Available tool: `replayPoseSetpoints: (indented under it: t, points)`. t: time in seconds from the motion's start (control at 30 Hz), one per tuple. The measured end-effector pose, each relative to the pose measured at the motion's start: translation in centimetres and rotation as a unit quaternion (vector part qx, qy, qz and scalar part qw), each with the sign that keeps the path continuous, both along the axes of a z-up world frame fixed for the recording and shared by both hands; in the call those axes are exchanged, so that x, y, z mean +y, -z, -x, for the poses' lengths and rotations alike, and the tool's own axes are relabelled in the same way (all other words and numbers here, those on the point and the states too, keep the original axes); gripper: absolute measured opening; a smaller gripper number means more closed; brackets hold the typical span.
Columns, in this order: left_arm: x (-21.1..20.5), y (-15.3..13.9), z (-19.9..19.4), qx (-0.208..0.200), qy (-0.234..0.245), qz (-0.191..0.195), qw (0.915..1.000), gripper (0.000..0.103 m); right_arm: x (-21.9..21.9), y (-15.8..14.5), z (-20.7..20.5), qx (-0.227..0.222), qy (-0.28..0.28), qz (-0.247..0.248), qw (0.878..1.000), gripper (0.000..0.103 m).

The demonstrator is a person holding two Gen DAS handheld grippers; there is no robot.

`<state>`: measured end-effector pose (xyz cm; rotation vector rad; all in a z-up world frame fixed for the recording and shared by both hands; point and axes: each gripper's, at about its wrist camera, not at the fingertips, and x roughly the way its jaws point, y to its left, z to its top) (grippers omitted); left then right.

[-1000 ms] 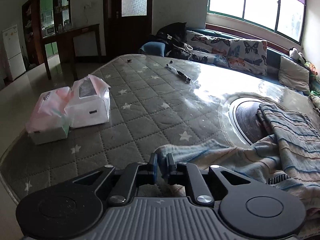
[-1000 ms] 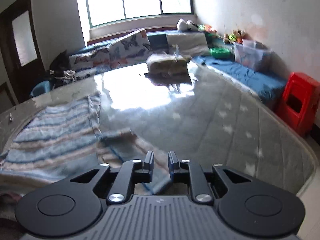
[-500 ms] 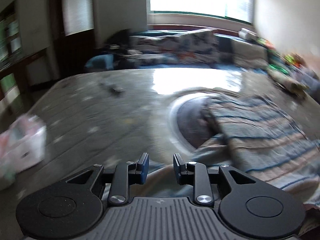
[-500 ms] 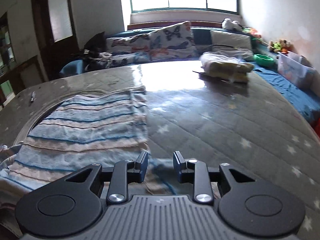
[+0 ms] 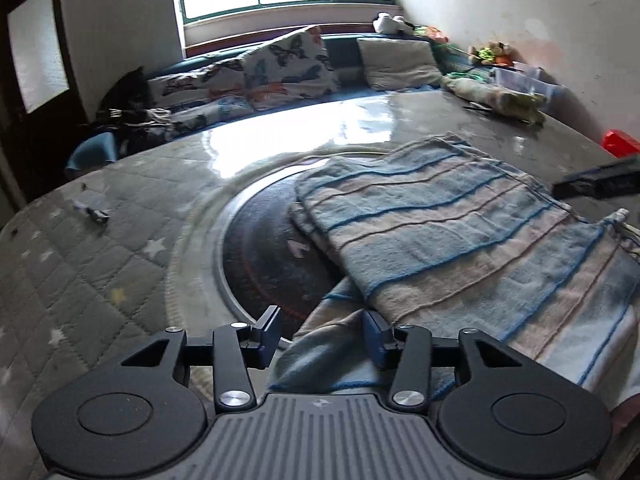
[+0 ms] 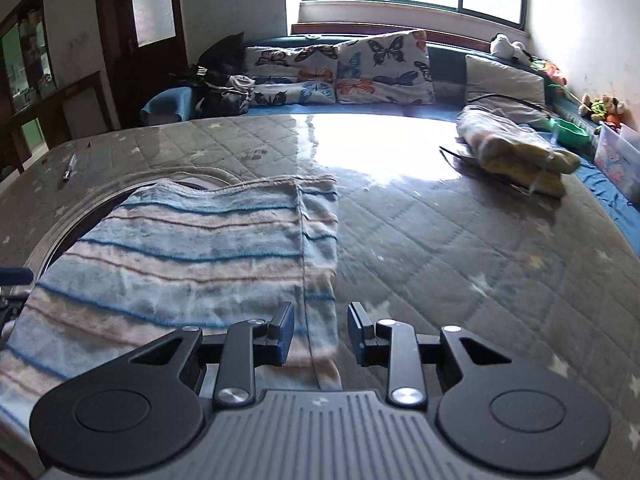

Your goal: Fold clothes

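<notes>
since a second ago both sets of fingers have been let apart and both cameras have been swung round: the left view, which then showed tissue packs at the table's left, is now turned toward the window, and the striped cloth edge then pinched between the left fingers is no longer held. the left gripper (image 5: 322, 334) is seen with its fingers spread wide, nothing clasped, a rumpled lower edge of the striped garment (image 5: 460, 236) lying in the gap and just below it. the right gripper (image 6: 320, 334) is likewise parted and empty, poised over the garment's near right edge (image 6: 200, 240). the garment is laid on the quilted star-patterned table (image 6: 460, 240), partly covering the round dark inset (image 5: 264, 256), with an upper layer doubled over a lower one, so a fold is judged to be in place; a strip of the lower layer is left showing along the right side. the fingers are probably held open so that the cloth may settle flat. whether further folds are wanted cannot be settled here. a pen (image 6: 69, 168) is seen at the far left, and a bundle of cloth in clear wrap (image 6: 516, 152) well apart at the far right.
</notes>
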<state>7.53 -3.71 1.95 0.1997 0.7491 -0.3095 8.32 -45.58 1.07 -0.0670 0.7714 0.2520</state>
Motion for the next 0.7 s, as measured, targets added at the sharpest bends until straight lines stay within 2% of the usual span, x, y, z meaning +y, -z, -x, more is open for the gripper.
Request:
replayPoseSetpoints:
  t: [0.03,0.07,0.17,0.27,0.3,0.33,0.37,0.53,0.7]
  points:
    - [-0.1,0.2,-0.1,0.002,0.005,0.0,1.0,0.041,0.2,0.1,-0.2,0.0,0.0,0.001,1.0,0.029]
    - [-0.1,0.3,-0.3,0.004,0.01,0.001,0.9999,0.028,0.3,0.2,-0.5,-0.001,0.001,0.002,1.0,0.029]
    - [-0.1,0.5,-0.4,0.003,0.014,0.007,0.9999,0.011,0.8,0.5,-1.2,-0.002,0.002,0.004,1.0,0.029]
    - [0.0,0.1,-0.2,-0.009,0.002,0.009,0.9999,0.006,1.2,0.9,-2.0,-0.004,0.003,0.007,1.0,0.026]
    - [0.1,0.0,-0.1,-0.015,-0.005,0.008,0.9998,0.006,1.4,1.0,-2.2,-0.004,0.003,0.008,1.0,0.022]
    - [0.2,-0.2,0.0,-0.021,-0.011,0.007,0.9997,0.006,1.5,1.1,-2.5,-0.005,0.004,0.009,1.0,0.008]
    - [0.3,-0.5,0.1,-0.028,-0.021,0.004,0.9994,0.005,1.7,1.2,-2.7,-0.005,0.004,0.01,1.0,0.005]
    - [1.7,-1.2,0.7,-0.049,-0.079,-0.012,0.9956,0.005,1.2,1.0,-2.0,-0.029,0.028,0.023,0.999,0.005]
    - [4.6,-1.1,1.3,-0.028,-0.135,-0.006,0.9904,0.005,-1.0,0.9,-0.7,-0.021,0.056,0.015,0.998,0.005]
